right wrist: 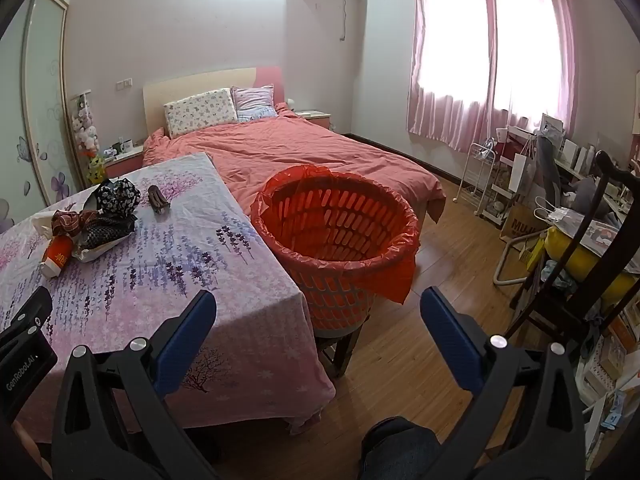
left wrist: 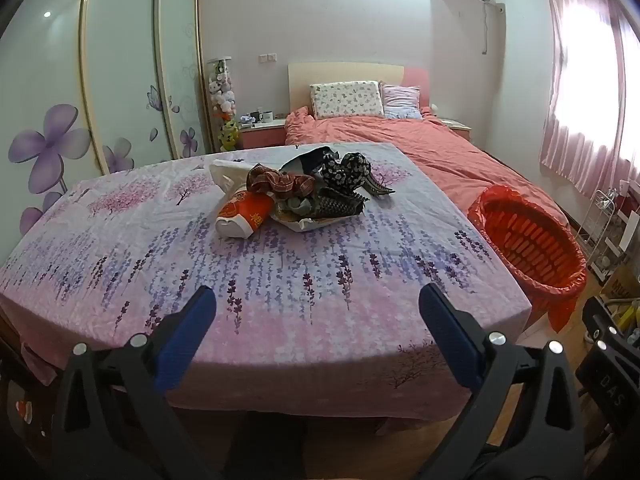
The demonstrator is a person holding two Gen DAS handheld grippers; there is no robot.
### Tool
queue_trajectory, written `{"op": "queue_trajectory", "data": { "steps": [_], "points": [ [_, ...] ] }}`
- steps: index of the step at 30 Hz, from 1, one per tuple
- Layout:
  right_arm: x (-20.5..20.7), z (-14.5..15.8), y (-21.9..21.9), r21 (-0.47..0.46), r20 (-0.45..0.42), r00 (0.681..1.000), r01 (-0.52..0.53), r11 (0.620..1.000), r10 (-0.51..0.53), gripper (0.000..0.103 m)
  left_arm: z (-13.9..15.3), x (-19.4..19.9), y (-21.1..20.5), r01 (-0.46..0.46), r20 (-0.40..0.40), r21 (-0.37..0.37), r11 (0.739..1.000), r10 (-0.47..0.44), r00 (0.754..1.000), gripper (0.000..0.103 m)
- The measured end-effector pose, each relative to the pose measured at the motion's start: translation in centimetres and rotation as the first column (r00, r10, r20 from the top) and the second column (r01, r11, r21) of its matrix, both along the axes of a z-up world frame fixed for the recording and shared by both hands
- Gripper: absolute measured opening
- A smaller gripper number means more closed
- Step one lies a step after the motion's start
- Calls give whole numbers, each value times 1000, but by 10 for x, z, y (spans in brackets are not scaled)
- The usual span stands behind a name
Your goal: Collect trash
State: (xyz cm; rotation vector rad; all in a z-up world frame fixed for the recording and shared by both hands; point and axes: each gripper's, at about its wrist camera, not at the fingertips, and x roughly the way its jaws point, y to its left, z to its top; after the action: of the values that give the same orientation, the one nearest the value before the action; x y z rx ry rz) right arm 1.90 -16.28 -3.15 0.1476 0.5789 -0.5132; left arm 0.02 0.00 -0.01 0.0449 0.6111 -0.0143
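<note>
A pile of trash (left wrist: 296, 196) lies on the far middle of a table with a purple floral cloth (left wrist: 280, 280): a red and white paper cup (left wrist: 244, 216), a brown ribbon scrunch (left wrist: 280, 182), dark patterned wrappers (left wrist: 344, 168) and a dark clip (left wrist: 378, 188). The pile also shows in the right wrist view (right wrist: 92, 220). A red basket lined with a red bag (right wrist: 336, 240) stands off the table's right edge; it also shows in the left wrist view (left wrist: 528, 244). My left gripper (left wrist: 316, 304) is open and empty above the table's near edge. My right gripper (right wrist: 316, 304) is open and empty, short of the basket.
A bed with a salmon cover (right wrist: 304, 152) lies behind the table and basket. A wardrobe with flower doors (left wrist: 120, 80) is at the left. A cluttered desk and chair (right wrist: 580, 240) and a white rack (right wrist: 484, 176) stand at the right on wood floor (right wrist: 432, 272).
</note>
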Motion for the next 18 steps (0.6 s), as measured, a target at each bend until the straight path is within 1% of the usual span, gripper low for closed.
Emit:
{"op": "queue_trajectory", "data": {
  "steps": [18],
  "points": [
    [0, 0, 0, -1, -4, 1000, 0, 1000, 0, 101, 0, 0, 0, 0, -3, -6, 1000, 0, 1000, 99]
  ]
}}
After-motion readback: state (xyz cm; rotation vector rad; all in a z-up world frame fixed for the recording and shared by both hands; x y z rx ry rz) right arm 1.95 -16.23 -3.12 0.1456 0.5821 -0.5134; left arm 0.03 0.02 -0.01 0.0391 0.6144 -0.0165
